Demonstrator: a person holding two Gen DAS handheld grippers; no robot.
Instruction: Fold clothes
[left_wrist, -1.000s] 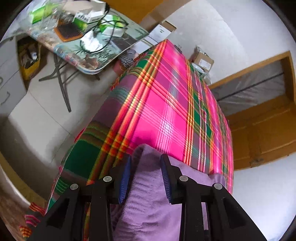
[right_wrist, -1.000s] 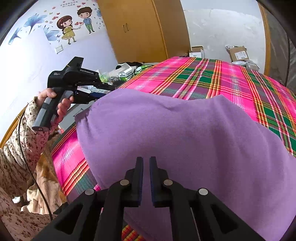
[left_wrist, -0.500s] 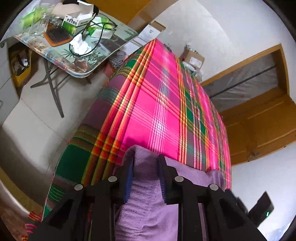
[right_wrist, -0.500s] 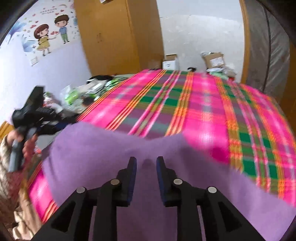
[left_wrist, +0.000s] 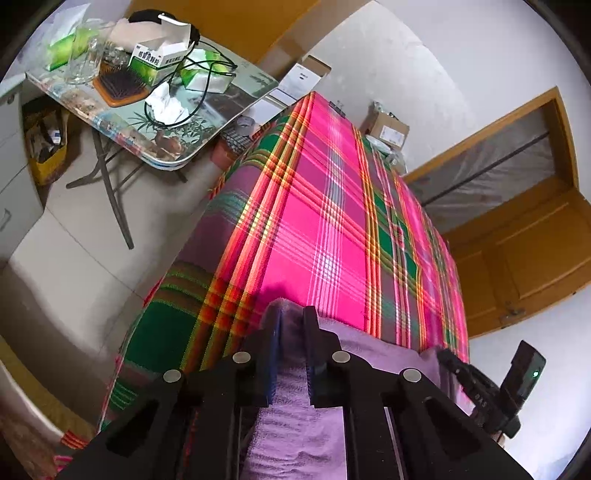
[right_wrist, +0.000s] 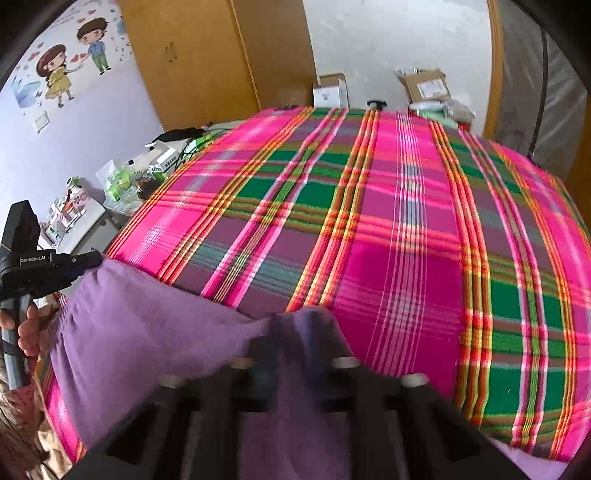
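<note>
A purple knit garment (right_wrist: 147, 332) hangs stretched between my two grippers at the near edge of a bed with a pink, green and orange plaid cover (right_wrist: 369, 221). My left gripper (left_wrist: 291, 321) is shut on one corner of the purple garment (left_wrist: 291, 413). My right gripper (right_wrist: 291, 332) is shut on another corner; its view is blurred. The left gripper also shows at the left of the right wrist view (right_wrist: 74, 262), and the right gripper at the lower right of the left wrist view (left_wrist: 447, 356).
A cluttered folding table (left_wrist: 166, 158) with boxes, a hairbrush and cables stands left of the bed. Cardboard boxes (right_wrist: 424, 86) sit past the bed's far end by a wooden wardrobe (right_wrist: 207, 59). A wooden door (left_wrist: 532, 251) is at the right.
Both grippers have lowered and pulled the garment toward the near edge of the bed. Far less purple fabric fills the right wrist view, and more plaid cover shows.
</note>
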